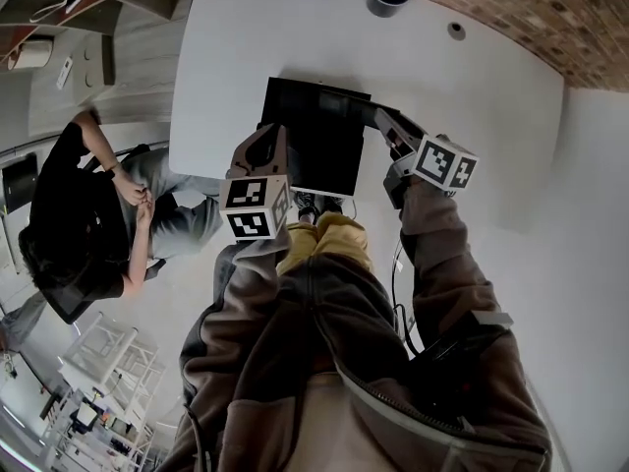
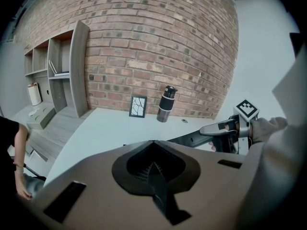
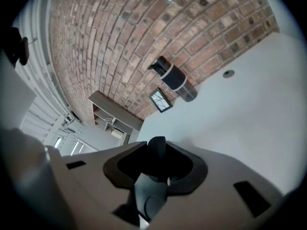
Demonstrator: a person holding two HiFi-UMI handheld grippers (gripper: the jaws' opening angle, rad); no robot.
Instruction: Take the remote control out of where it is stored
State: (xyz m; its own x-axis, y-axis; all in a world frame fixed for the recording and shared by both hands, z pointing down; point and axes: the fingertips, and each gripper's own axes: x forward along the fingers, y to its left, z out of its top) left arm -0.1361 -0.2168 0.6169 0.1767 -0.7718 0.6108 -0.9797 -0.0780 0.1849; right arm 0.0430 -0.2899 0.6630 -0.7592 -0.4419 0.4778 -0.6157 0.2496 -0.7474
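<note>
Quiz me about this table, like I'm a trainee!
1. True or false: the flask stands upright on the table.
2. What stands just left of the flask in the left gripper view? A) frame B) lamp C) plant
3. Fill in: the wall behind the table is made of ____.

Key: 1 true; 2 A; 3 brick.

No legible text, brand, number or sign in any view. Left marker cube (image 1: pixel 254 207) and right marker cube (image 1: pixel 444 162) carry black-and-white square code patterns only, no characters. Far on the table, the flask (image 2: pixel 166 104) and small picture frame (image 2: pixel 138 106) show no readable label.
</note>
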